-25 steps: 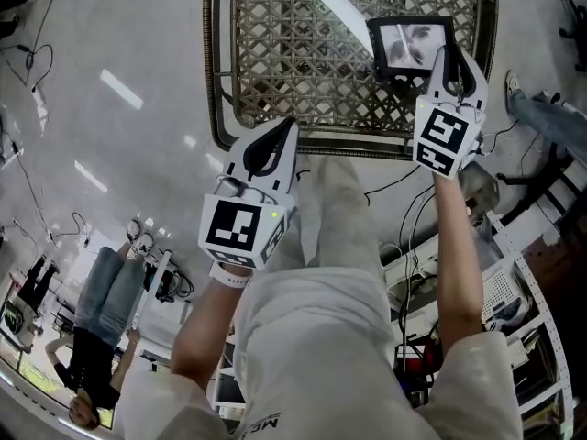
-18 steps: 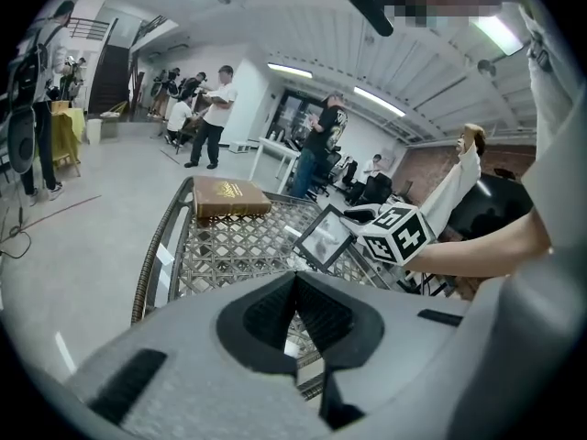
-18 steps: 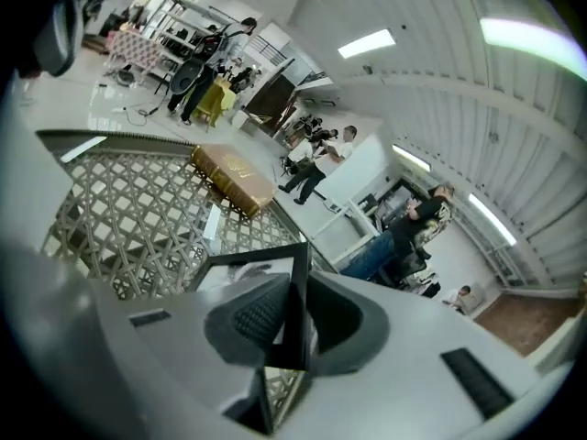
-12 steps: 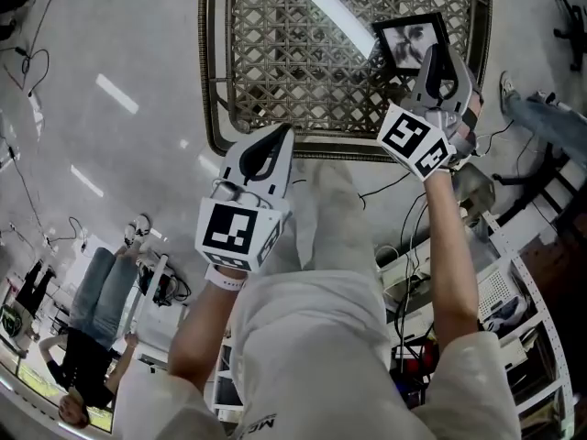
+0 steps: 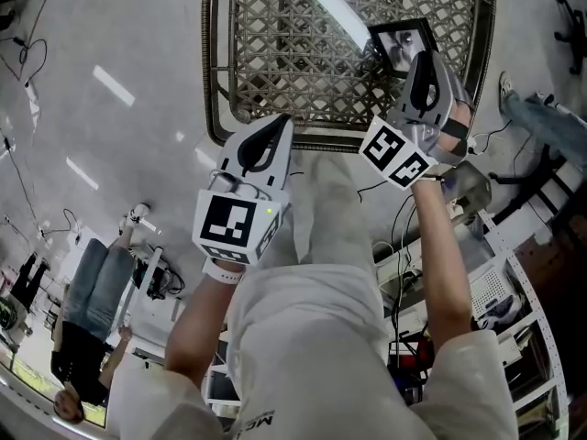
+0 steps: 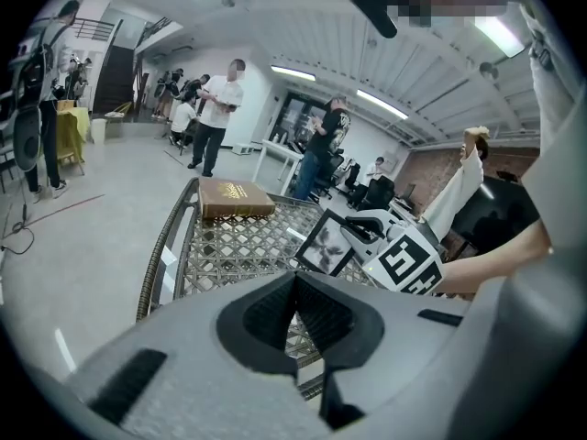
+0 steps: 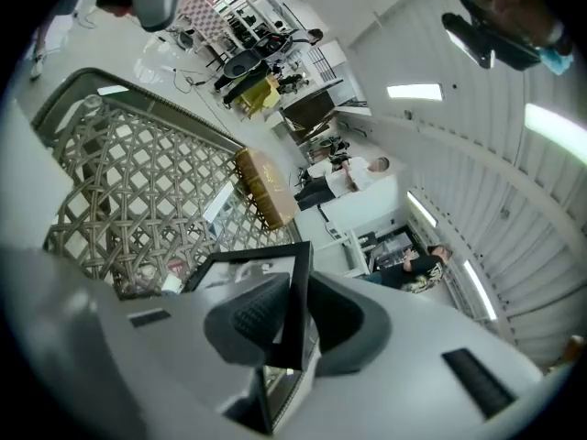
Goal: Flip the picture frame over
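Gripping one side rail of the black rectangular picture frame (image 5: 401,44), the right gripper (image 5: 421,70) has its jaws clamped on the moulding, one pad on the front and one behind, as the right gripper view shows. The frame stands tilted up over the far right part of the woven cane lattice table with a dark metal rim (image 5: 216,108), its black-and-white picture facing the person's left. Whether its lower edge touches the lattice, I cannot tell. The left gripper (image 5: 273,136) hovers near the table's near rim with its jaws pressed together on nothing. Judgement on the step in hand: the flip looks partway through. To finish it cleanly, roll the right wrist so the frame turns about the held rail. Hold the clamp on the moulding rather than the glass, and lay the frame down flat, well inside the rim. The closed left gripper could steady the free edge if it swings. Writing: a brown hardcover book (image 6: 235,197) at the table's far end carries gilt lettering too small to read. The cubes show only black-and-white square marker patterns. The framed picture shows no legible caption.
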